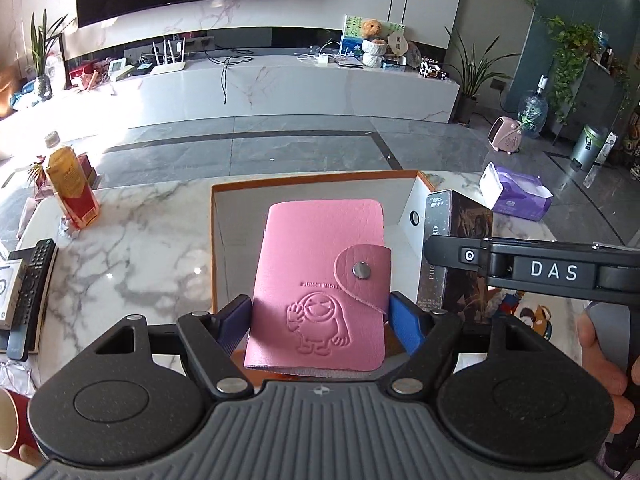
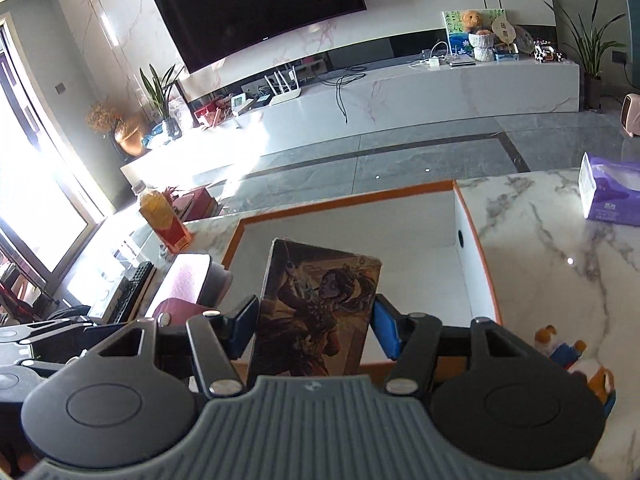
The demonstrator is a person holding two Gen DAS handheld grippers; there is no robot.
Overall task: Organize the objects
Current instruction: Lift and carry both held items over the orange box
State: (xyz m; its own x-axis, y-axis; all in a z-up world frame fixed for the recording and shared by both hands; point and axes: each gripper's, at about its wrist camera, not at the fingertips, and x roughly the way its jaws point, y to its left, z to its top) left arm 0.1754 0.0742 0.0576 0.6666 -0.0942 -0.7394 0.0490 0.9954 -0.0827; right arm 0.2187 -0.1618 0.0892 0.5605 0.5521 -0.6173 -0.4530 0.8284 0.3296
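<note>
My left gripper (image 1: 320, 320) pinches a pink card wallet (image 1: 320, 280) between its blue fingers, above the near part of the open white box (image 1: 312, 188) with orange rim. My right gripper (image 2: 316, 328) pinches a dark illustrated card box (image 2: 316, 312), also over the near edge of this box, to the right of the wallet

left gripper (image 1: 322, 322) jaws clamping pink card wallet (image 1: 320, 280), above orange-rimmed box (image 1: 316, 182)
</note>
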